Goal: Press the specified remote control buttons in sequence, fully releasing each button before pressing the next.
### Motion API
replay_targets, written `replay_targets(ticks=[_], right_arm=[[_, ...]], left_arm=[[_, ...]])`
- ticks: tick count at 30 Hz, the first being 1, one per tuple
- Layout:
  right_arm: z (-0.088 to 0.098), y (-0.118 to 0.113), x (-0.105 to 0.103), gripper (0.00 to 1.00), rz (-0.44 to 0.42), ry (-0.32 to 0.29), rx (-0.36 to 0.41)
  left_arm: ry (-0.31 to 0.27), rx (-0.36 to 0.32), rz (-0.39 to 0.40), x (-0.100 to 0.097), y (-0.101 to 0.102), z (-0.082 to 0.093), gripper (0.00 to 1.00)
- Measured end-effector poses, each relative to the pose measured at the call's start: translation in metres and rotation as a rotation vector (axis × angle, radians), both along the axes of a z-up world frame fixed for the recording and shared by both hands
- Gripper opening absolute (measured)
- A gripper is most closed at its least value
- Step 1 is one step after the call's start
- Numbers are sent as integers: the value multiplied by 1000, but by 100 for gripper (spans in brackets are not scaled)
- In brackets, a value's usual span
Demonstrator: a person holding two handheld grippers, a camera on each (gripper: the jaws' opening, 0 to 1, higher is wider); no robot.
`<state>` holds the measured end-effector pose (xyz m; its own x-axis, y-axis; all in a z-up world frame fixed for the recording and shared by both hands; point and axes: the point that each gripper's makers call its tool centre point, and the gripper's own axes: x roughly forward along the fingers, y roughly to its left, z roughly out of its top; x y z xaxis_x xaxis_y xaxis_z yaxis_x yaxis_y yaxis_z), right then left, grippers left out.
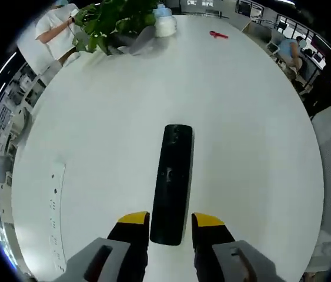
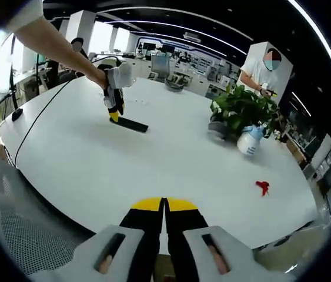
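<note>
Left gripper view: the left gripper (image 1: 171, 225), at bottom centre, has its yellow-tipped jaws apart on either side of the near end of the black remote control (image 1: 172, 183), which lies lengthwise at centre on the white surface (image 1: 259, 147). A potted plant (image 1: 115, 20) stands at top. Right gripper view: the right gripper (image 2: 164, 205), at bottom centre, has its jaws together above the surface edge; the remote lies at upper left.

Bright overhead light, sharp centre, warped edges
</note>
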<state>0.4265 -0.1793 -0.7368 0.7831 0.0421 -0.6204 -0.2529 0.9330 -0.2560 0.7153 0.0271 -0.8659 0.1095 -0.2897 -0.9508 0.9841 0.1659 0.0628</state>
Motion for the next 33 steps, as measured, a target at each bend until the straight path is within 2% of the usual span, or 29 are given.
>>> replay_targets(ticks=[13, 21, 33], right_arm=[[-2, 0, 0, 0, 2, 13, -10], [-3, 1, -1, 0, 7, 18, -11], [-2, 5, -1, 0, 24, 11, -7]], left_arm=[[23, 33, -10, -3, 0, -14, 26], [62, 22, 5, -3, -2, -14, 24], [37, -10, 37, -5, -3, -13, 24]])
